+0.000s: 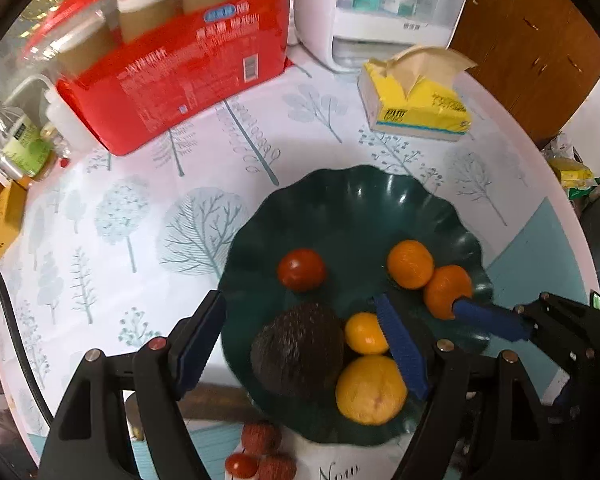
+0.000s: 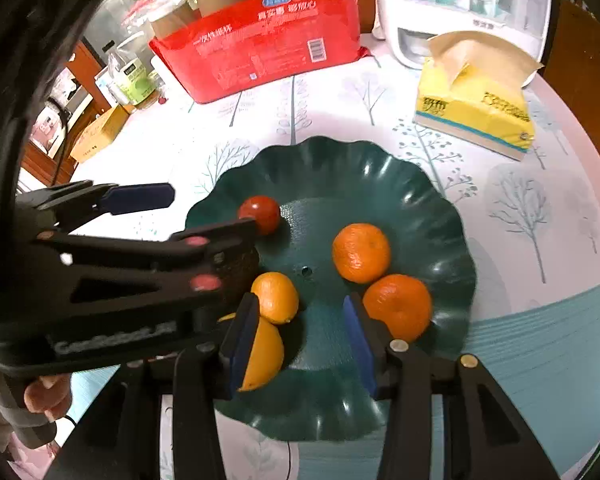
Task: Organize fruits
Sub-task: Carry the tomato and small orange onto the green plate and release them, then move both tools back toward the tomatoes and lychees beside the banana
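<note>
A dark green scalloped plate [image 1: 352,200] [image 2: 340,168] holds a tomato [image 1: 301,269] [image 2: 260,212], two mandarins [image 1: 410,264] [image 2: 361,253], a small yellow citrus [image 1: 364,333] [image 2: 275,297], a larger yellow citrus [image 1: 370,389] [image 2: 262,354] and a dark avocado [image 1: 298,348]. My left gripper [image 1: 300,344] is open, its jaws either side of the avocado. My right gripper [image 2: 300,334] is open and empty above the plate's near part, between the yellow citrus and a mandarin [image 2: 398,306]. It shows in the left wrist view [image 1: 488,320].
Lychees [image 1: 260,438] and a small red fruit [image 1: 241,465] lie off the plate near the table's front edge. A red pack of paper cups [image 1: 172,64], a yellow tissue box [image 1: 416,100] and a white appliance [image 1: 380,8] stand at the back. Bottles [image 1: 20,144] stand far left.
</note>
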{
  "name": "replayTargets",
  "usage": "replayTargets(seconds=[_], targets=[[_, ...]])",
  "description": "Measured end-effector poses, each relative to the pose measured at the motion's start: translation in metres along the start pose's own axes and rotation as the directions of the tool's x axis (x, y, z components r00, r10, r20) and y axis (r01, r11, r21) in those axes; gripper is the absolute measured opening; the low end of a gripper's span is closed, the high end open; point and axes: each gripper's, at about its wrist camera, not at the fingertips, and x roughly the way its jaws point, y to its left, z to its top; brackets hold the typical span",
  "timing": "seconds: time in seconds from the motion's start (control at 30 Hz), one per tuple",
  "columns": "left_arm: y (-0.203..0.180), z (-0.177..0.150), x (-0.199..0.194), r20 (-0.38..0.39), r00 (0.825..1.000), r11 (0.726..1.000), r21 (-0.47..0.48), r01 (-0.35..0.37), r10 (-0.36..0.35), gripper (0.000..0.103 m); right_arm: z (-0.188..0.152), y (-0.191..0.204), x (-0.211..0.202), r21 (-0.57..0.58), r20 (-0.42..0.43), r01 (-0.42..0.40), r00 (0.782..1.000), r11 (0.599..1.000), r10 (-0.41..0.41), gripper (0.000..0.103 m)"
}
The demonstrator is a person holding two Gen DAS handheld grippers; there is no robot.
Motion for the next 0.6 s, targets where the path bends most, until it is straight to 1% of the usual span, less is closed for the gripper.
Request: replayTargets(seconds=[0.17, 0.3, 0.47, 0.6], targets=[[0.0, -0.007, -0.042, 0.049, 0.999, 1.0, -0.001, -0.009, 0.009, 0.077, -0.003, 0.002, -0.029, 0.007, 0.038, 0.043, 0.998, 0.999, -0.043, 0.045], [0.002, -0.015, -0.078, 0.086, 0.996, 1.0, -0.007, 0.003, -0.002, 0.077, -0.008, 0.009, -0.061, 0.012, 0.077, 0.063, 0.995, 0.998, -0.064, 0.045], [0.007, -0.032, -0.124, 0.132, 0.991, 1.0, -0.006, 0.001, 0.0, 0.078, -0.014, 0.026, -0.104, 0.013, 0.133, 0.082, 0.988, 0.997, -0.083, 0.044], [0.019, -0.051, -0.157, 0.162, 0.987, 1.0, -0.014, 0.001, 0.001, 0.079, -0.024, 0.045, -0.136, -0.001, 0.178, 0.082, 0.981, 0.997, -0.081, 0.044]])
